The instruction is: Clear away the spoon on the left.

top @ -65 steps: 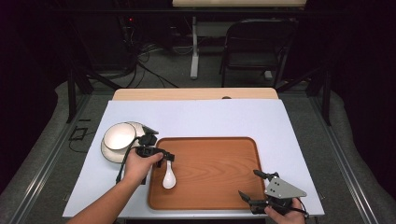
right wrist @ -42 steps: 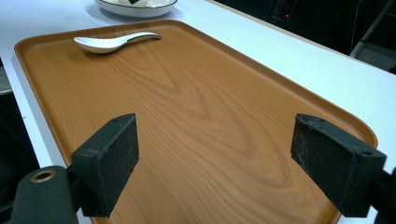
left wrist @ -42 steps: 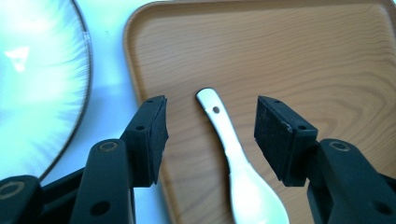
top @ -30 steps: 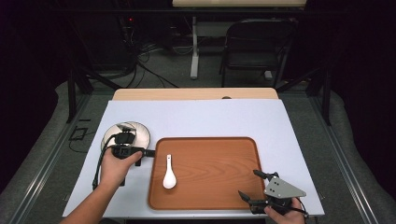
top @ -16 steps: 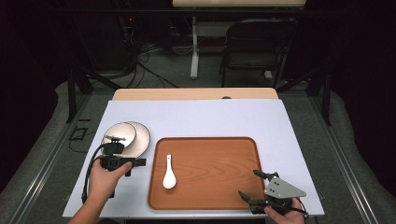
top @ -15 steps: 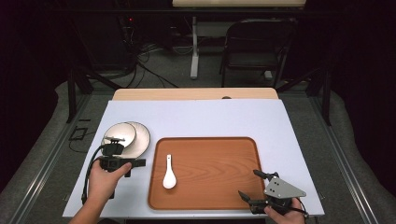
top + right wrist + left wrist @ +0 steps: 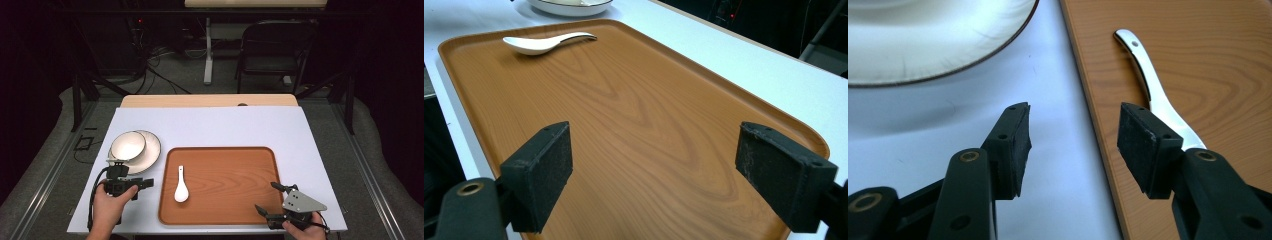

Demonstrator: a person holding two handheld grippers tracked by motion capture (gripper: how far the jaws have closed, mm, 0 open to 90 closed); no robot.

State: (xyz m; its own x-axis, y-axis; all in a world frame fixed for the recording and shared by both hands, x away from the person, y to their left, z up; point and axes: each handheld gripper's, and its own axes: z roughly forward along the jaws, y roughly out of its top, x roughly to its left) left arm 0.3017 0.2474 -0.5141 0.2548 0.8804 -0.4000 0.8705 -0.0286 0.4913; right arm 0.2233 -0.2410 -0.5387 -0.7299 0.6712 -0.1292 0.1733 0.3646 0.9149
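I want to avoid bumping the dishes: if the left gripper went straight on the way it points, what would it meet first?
Probably the left gripper meets bare white tabletop beside the brown wooden tray rim; depth is unclear.

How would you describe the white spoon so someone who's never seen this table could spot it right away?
Find the big wooden tray in the middle of the white table. The spoon lies on the tray's left part, the only thing on it, its handle pointing away from the person. It is small, glossy white and long, unlike the round bowl and plate stacked off the tray to the left.
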